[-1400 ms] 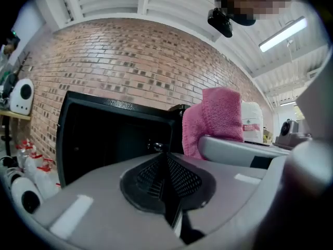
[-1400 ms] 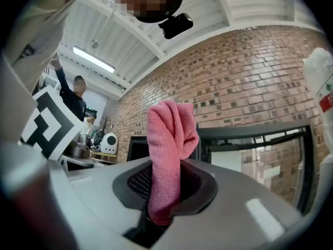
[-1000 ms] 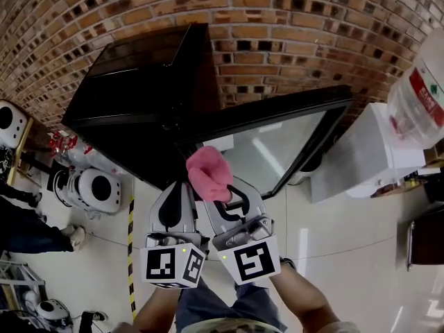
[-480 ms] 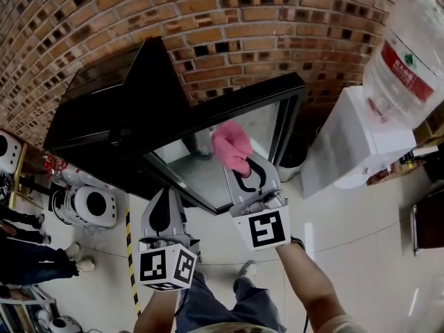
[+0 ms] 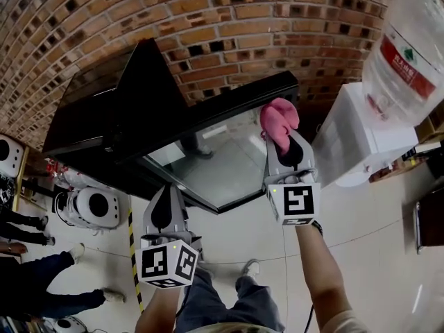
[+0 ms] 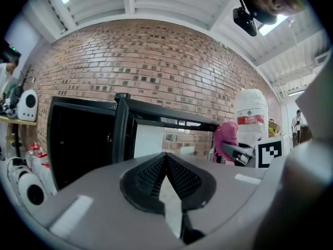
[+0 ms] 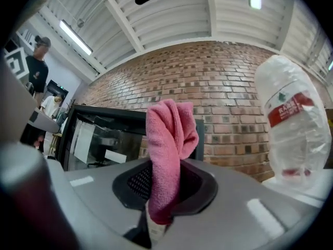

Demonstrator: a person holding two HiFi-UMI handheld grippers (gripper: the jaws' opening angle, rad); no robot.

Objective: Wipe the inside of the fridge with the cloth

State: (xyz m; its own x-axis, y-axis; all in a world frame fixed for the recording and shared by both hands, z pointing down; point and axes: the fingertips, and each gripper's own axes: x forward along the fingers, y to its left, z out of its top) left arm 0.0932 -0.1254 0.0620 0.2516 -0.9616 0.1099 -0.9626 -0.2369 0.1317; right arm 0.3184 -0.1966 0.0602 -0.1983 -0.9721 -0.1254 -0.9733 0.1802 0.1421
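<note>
Jaws first: the right gripper view alone shows the right gripper [image 7: 164, 191] clamped on the pink cloth [image 7: 169, 139]. The lower end of the cloth is pinched between the two jaws, and the rest stands up above them in a loose fold. The left gripper view shows the left gripper [image 6: 166, 158] with its jaws pressed together and nothing between them.

From the head view, the left gripper [image 5: 166, 200] is low, in front of the fridge [image 5: 139, 109], on the near side of its open glass door [image 5: 222, 158] and apart from it. The right gripper [image 5: 281, 141] is raised further out, at the door's free end. The cloth [image 5: 277, 120] overlaps the top corner of that end; whether it touches the frame cannot be told.

Only the left gripper view looks into the fridge [image 6: 78, 139], whose inside is dark, with the door edge just beside the opening and the cloth [image 6: 225, 137] beyond it. The door stands between the cloth and the fridge's inside.

Left of the fridge on the floor are round white machines [image 5: 94, 203], a yellow-and-black stripe [image 5: 130, 241] and people's legs [image 5: 41, 300]. Right of the fridge, a water bottle [image 5: 409, 61] sits on a white dispenser [image 5: 354, 144]. Behind the fridge is a brick wall [image 5: 208, 12].
</note>
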